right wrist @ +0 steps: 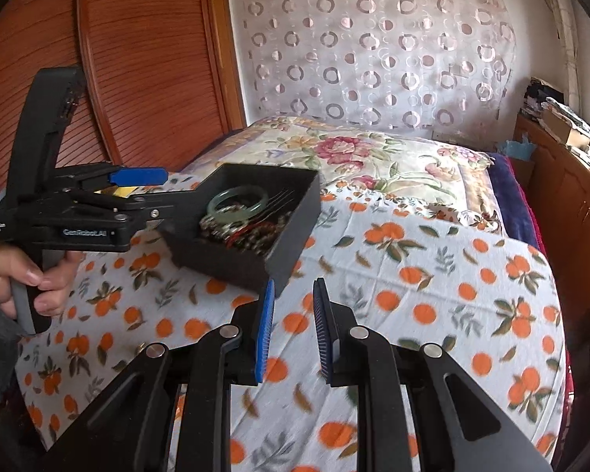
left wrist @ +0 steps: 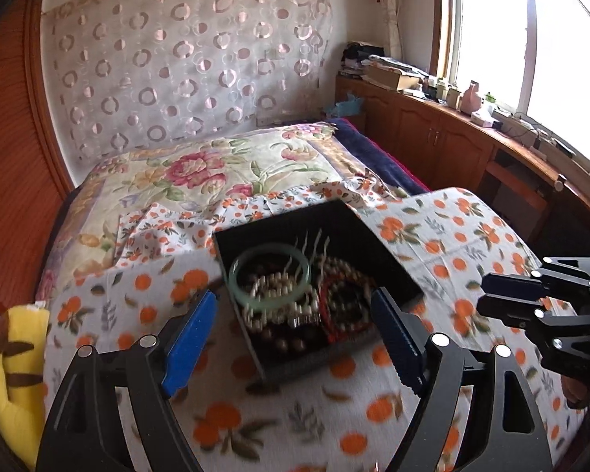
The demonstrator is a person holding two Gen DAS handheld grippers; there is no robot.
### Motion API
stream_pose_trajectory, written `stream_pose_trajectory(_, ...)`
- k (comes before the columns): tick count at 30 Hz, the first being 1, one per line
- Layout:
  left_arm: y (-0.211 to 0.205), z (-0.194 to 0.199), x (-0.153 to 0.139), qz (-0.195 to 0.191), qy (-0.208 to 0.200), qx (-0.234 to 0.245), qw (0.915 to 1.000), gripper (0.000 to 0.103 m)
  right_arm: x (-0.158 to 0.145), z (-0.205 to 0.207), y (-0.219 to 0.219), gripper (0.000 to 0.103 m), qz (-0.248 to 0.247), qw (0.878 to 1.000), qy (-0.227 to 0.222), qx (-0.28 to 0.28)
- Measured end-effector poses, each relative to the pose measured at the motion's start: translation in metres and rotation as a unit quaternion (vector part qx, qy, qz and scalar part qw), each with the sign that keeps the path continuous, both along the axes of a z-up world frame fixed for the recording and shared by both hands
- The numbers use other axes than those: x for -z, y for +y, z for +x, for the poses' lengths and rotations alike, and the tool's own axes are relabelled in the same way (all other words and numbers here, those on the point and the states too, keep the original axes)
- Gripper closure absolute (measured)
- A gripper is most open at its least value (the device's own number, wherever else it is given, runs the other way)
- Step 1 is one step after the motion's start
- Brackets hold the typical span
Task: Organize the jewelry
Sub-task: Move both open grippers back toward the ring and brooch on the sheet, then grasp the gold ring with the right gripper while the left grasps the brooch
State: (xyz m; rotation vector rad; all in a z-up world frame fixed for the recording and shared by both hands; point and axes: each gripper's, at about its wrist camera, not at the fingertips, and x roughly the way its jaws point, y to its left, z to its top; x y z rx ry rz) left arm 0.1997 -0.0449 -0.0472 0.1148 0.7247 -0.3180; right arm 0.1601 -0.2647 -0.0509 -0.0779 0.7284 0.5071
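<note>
A black open box [left wrist: 373, 236] lies on the orange-print cloth [left wrist: 471, 236], full of jewelry. Inside are a pale green bangle [left wrist: 238, 287], white bead strands [left wrist: 283, 281], a red bead bracelet [left wrist: 328, 326], dark brown beads [left wrist: 291, 340] and thin metal hairpins [left wrist: 314, 244]. My left gripper [left wrist: 295, 295] is open, its blue pads [left wrist: 192, 338] wide apart at the box's near side and not pressing on it. The right wrist view shows the same box [right wrist: 295, 216], the bangle [right wrist: 238, 191] and the left gripper [right wrist: 181, 185]. My right gripper [right wrist: 295, 283] hovers just before the box's near corner, narrowly open and empty.
A person's hand [right wrist: 27, 275] grips the left tool's handle. A yellow plush toy [left wrist: 15, 373] lies at the cloth's left edge. A floral quilt [left wrist: 196, 169] covers the bed behind. Wooden cabinets [left wrist: 432, 129] with clutter run under the window. A wooden slatted door [right wrist: 137, 59] stands on the left.
</note>
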Motion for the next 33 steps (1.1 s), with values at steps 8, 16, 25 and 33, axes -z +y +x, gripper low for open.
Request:
stream_pose_trajectory(8, 0.019, -0.050, 0.015, -0.008, 0.013, -0.004, 0.9999, 0.026, 0.011, -0.040, 0.022, 0.081, -0.006, 1.000, 0.010, -0.028)
stream_pose_trajectory(16, 0.036, -0.085, 0.030, -0.007, 0.031, -0.003, 0.9995, 0.026, 0.023, -0.073, 0.047, 0.081, -0.014, 0.998, 0.022, -0.059)
stream_pose_trajectory(25, 0.043, -0.107, 0.045, 0.002, 0.046, 0.003, 0.9989, 0.026, 0.041, -0.091, 0.069, 0.081, -0.037, 0.995, 0.048, -0.080)
stream_pose_trajectory(33, 0.045, -0.108, 0.056, -0.005, 0.058, 0.001, 0.9983, 0.026, 0.054, -0.090, 0.080, 0.083, -0.088, 0.992, 0.045, -0.084)
